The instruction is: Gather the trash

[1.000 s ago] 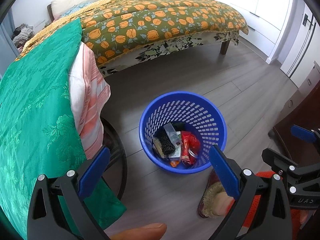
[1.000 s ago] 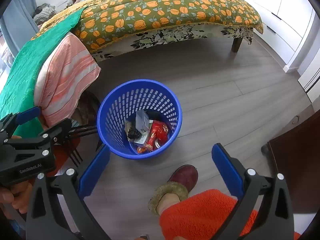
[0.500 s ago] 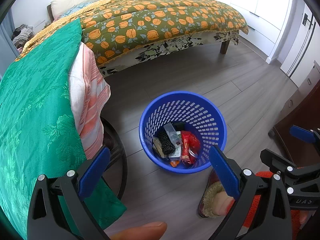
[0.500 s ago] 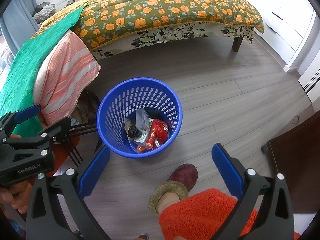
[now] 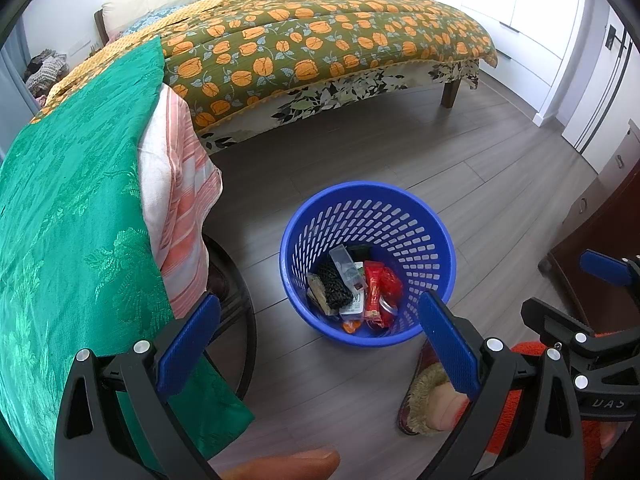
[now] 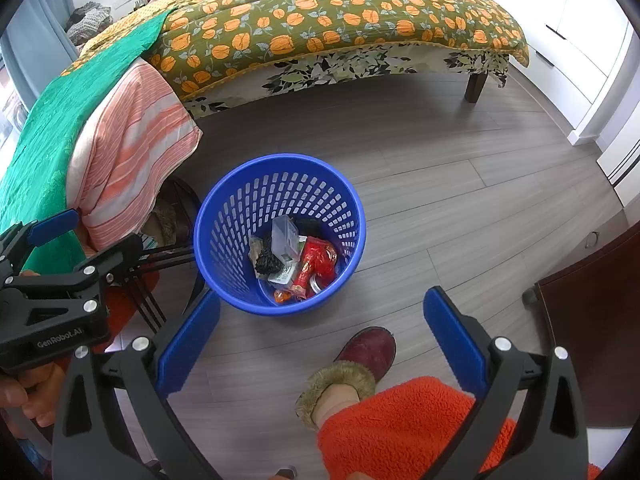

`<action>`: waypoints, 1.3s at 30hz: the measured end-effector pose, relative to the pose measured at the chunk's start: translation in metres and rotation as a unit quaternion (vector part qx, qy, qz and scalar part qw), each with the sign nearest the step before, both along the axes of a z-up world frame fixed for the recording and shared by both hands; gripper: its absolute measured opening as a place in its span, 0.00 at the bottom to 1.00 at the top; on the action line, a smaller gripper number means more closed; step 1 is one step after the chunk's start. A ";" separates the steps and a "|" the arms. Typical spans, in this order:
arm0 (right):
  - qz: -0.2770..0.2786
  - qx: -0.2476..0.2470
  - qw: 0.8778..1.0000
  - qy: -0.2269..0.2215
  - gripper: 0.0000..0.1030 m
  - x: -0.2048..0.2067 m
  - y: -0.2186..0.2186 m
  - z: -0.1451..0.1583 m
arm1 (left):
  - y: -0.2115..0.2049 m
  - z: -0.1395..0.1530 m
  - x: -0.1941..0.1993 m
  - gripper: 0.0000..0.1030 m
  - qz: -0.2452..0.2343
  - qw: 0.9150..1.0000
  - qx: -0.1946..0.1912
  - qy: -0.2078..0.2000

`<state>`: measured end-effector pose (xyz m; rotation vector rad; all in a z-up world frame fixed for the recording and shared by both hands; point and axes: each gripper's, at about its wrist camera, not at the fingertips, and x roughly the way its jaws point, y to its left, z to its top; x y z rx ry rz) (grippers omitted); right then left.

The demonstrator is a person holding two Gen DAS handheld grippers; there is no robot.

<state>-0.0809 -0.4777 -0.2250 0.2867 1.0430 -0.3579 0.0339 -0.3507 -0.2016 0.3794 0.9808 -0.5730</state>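
Blue wastebasket holds wrappers on the wood floor; left claw and right claw gape wide, empty.

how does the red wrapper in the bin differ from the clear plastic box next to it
The red wrapper is opaque, bright red and crumpled; the clear plastic box is see-through, rigid and rectangular. In the right wrist view the wrapper lies lower and to the right, while the box rests higher on the pile, tilted against a black mesh item. Both sit inside the blue basket.
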 end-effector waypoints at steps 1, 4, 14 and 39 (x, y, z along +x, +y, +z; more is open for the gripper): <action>0.000 0.000 1.000 0.000 0.96 0.000 0.000 0.000 | 0.000 0.000 0.000 0.95 0.000 1.000 0.000 0.000; -0.001 0.000 1.000 0.000 0.96 0.000 0.000 0.000 | 0.000 0.000 0.000 0.95 0.000 1.000 0.000 -0.001; 0.000 0.000 1.000 0.000 0.96 0.000 0.000 0.001 | 0.002 -0.001 0.002 0.95 -0.001 1.000 0.002 -0.001; -0.001 -0.001 1.000 0.003 0.96 -0.003 0.001 -0.004 | 0.004 -0.001 0.002 0.95 0.004 1.000 0.004 -0.001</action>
